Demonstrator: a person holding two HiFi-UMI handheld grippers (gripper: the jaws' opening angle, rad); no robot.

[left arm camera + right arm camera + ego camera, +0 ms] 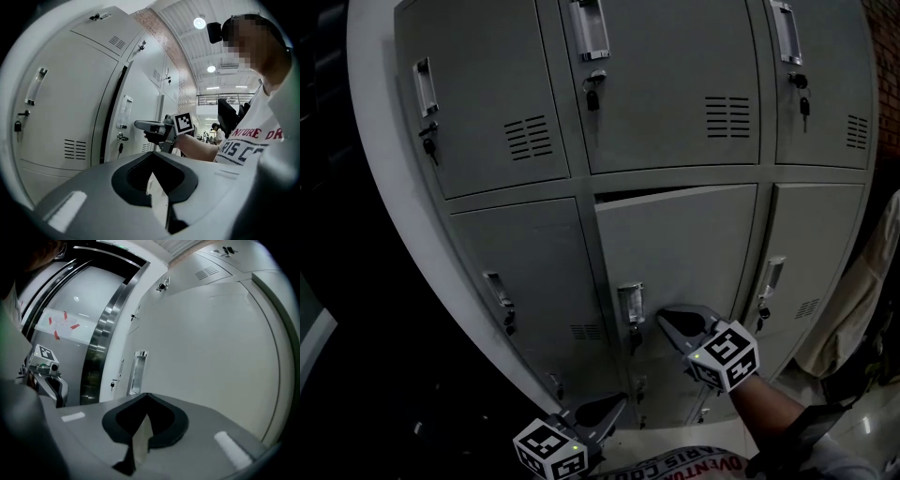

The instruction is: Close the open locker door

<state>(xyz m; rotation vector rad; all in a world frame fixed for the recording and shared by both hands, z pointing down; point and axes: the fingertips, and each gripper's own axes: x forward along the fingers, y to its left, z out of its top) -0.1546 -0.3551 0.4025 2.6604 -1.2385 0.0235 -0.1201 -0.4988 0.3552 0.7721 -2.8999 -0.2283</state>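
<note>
The right tongs (pixel 668 322) are pressed together on nothing. Their tips are set at the face of the open locker door (pixel 684 248), just beside its recessed handle (pixel 630 304), probably so that it can be pushed home; contact cannot be confirmed. The left tongs (pixel 617 403), likewise pressed together and empty, are held low, apart from the lockers. The grey lower-middle door is seen ajar, with a dark gap along its top and handle-side edge.

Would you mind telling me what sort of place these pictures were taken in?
Probably a locker area in a large hall: grey metal lockers with keyed locks, a brick wall and round ceiling lights.
</note>
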